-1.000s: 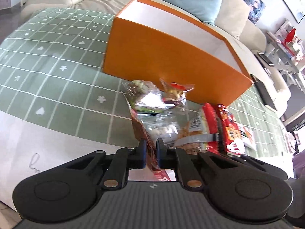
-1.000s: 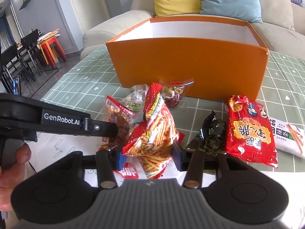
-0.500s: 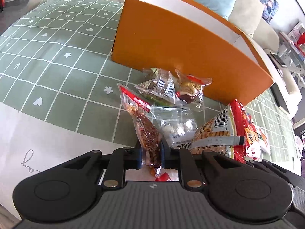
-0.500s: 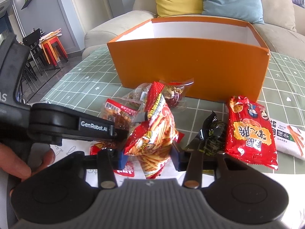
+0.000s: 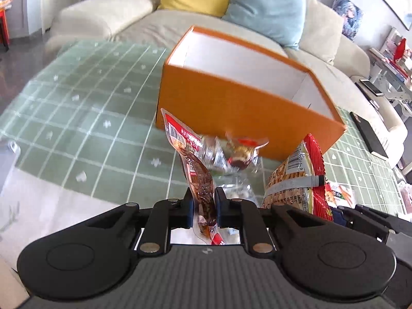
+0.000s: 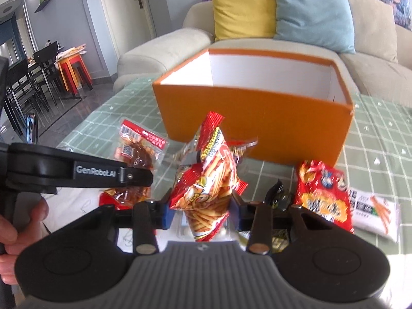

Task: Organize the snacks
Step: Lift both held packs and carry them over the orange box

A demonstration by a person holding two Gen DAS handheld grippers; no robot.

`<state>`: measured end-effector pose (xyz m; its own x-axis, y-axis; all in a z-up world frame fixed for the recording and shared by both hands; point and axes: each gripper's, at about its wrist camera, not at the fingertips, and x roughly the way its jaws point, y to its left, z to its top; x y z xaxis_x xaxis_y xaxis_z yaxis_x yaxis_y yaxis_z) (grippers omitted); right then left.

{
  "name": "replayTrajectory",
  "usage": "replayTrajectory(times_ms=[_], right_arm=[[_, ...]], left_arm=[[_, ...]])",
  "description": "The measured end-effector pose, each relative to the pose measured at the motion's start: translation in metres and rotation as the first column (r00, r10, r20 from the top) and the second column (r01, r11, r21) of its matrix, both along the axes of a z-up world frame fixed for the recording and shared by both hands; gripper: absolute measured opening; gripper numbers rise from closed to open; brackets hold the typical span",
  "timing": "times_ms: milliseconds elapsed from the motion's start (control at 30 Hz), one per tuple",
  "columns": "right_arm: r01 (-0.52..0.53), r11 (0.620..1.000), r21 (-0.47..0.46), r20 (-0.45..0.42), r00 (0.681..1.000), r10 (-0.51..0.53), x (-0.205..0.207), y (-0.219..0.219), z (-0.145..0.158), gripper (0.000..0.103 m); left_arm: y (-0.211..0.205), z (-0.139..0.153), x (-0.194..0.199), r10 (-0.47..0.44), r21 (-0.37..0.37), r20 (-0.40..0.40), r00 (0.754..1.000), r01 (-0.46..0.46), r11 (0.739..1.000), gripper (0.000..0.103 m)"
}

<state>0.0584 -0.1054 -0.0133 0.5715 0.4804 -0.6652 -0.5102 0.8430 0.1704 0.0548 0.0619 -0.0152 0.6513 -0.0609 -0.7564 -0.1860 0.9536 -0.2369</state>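
Observation:
My left gripper is shut on a clear packet of brown dried meat with a red label and holds it above the table. My right gripper is shut on a red bag of potato sticks, also lifted. An open orange box with a white inside stands on the green checked tablecloth just beyond both packets; it also shows in the right wrist view. In the right wrist view the left gripper and its meat packet are to the left of the bag.
Two small clear candy packets lie before the box. A red snack bag, a white snack packet and a dark wrapper lie on the right. A sofa with yellow and blue cushions is behind the table.
Both grippers have risen with their packets and the box's open top now shows. The meat packet has come off the table and hangs upright in my left gripper.

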Motion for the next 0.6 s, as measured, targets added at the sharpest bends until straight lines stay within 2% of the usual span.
replayTrajectory(times_ms=[267, 600], right_arm=[[0.004, 1.000, 0.000, 0.098, 0.995, -0.004, 0.007, -0.006, 0.027, 0.040], [0.028, 0.999, -0.020, 0.234, 0.972, -0.023, 0.056, -0.013, 0.076, 0.040]], left_arm=[[-0.005, 0.034, 0.013, -0.045, 0.018, 0.077, 0.996, 0.044, 0.999, 0.016], [-0.013, 0.091, 0.064, -0.084, 0.092, 0.215, 0.973, 0.066, 0.994, 0.016]])
